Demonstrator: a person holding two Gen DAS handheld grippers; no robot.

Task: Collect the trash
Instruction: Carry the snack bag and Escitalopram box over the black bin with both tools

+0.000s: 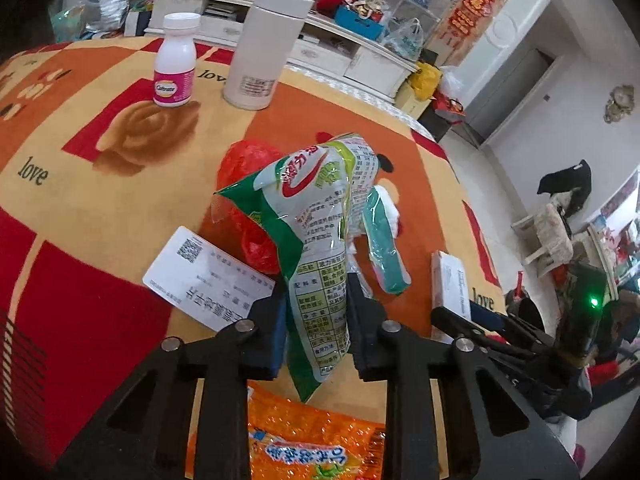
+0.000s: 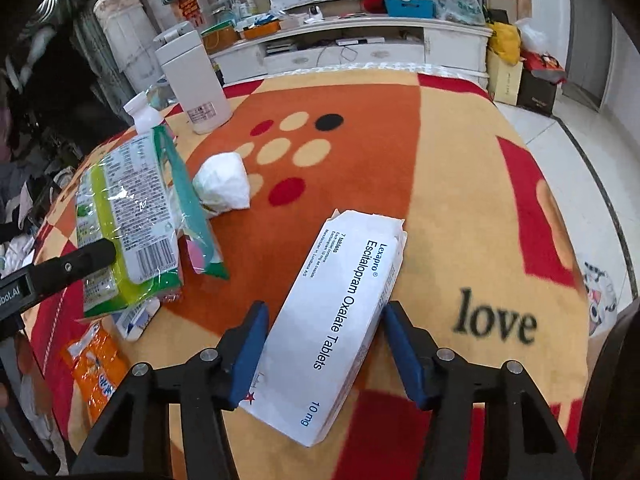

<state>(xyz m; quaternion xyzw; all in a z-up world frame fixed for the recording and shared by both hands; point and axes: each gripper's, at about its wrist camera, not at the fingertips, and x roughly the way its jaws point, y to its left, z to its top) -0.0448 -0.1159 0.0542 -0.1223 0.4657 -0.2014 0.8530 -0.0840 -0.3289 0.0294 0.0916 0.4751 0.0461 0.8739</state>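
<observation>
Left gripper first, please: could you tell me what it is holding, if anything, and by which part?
The left gripper is shut on the green-and-white snack wrapper, pinching it near its lower end, so the rest stands up above the fingers.

I see a green-white printed wrapper (image 1: 316,240), red bag (image 1: 248,164), orange packet (image 1: 304,448). White box (image 2: 340,320), blue lettering. Tabletop cloth (image 2: 460,184) orange-red-cream blocks, dots.

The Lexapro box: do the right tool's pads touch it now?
Cannot tell. In the right wrist view the Lexapro box lies between the right tool pads; the right pad meets its edge, the left pad looks barely apart.
</observation>
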